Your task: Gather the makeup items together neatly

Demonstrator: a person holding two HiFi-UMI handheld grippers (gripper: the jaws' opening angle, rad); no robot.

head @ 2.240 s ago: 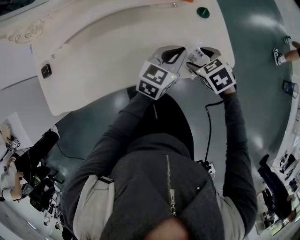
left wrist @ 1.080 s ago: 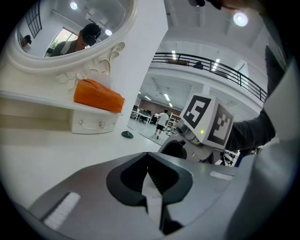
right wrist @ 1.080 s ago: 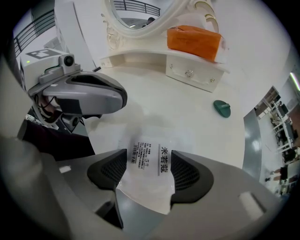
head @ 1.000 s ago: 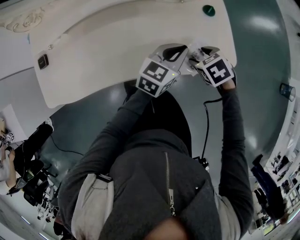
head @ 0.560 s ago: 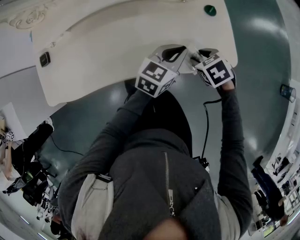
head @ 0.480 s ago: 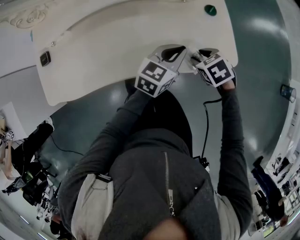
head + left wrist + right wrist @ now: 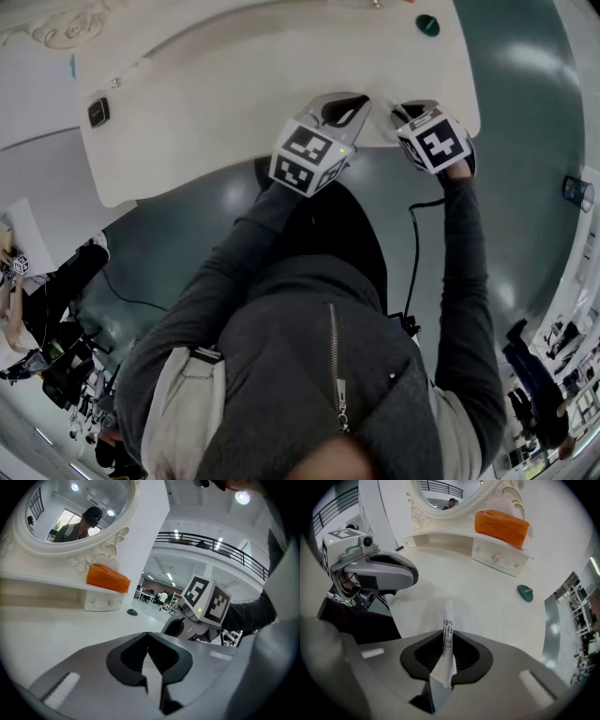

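Observation:
In the right gripper view a thin white sachet (image 7: 448, 620) with a line of black print stands on edge between the pads. My right gripper (image 7: 447, 638) has just been closing and is shut on it, pointing steeply down at the white dressing table (image 7: 234, 75). In the head view the right gripper (image 7: 405, 111) sits at the table's front edge and hides the sachet. My left gripper (image 7: 352, 99) hovers close to its left, also seen as the left gripper (image 7: 375, 573). Its pads (image 7: 140, 654) meet at the tips with nothing between them.
A small green item (image 7: 525, 593) lies farther back on the table. An orange box (image 7: 501, 527) rests on a raised drawer shelf under an ornate mirror (image 7: 70, 513). A small black object (image 7: 97, 112) sits at the table's far left. The floor drops off just behind the grippers.
The white sachet that showed between the two grippers' tips earlier is now hidden under the right gripper. Both grippers have stayed at the same spot on the table edge.

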